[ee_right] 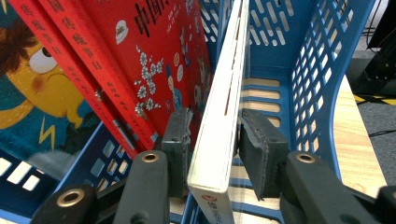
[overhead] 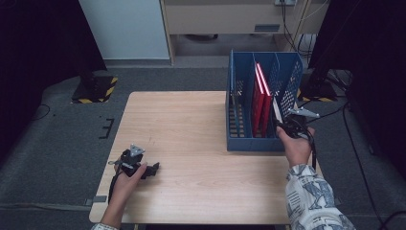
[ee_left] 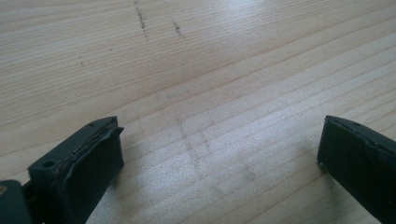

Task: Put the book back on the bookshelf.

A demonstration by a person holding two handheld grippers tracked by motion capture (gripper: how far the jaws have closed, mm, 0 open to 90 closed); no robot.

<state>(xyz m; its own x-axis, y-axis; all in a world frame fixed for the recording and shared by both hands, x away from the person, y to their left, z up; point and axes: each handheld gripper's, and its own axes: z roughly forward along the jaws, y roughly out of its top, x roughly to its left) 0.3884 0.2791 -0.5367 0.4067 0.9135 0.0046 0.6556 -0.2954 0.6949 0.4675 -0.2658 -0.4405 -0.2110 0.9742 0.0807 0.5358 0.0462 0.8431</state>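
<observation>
A blue perforated file rack (overhead: 249, 143) stands on the right half of the wooden table (overhead: 182, 120). Red books (overhead: 261, 96) lean in its middle slot. My right gripper (overhead: 288, 125) is at the rack's near right corner, shut on a thin white-edged book (overhead: 276, 109) that tilts into the right slot. In the right gripper view the jaws (ee_right: 212, 126) flank the white book (ee_right: 224, 93), with a red book (ee_right: 154, 56) and the rack wall (ee_right: 322, 70) close by. My left gripper (overhead: 154, 168) rests on the table at the near left, open, with bare wood between its jaws (ee_left: 219, 140).
A book with a cartoon cover (ee_right: 28, 84) leans left of the red ones. The rack's left slot (overhead: 239, 96) looks vacant. Bare tabletop (ee_left: 210, 70) spreads between the two hands. Dark stands and cables sit on the floor (overhead: 93, 88) around the table.
</observation>
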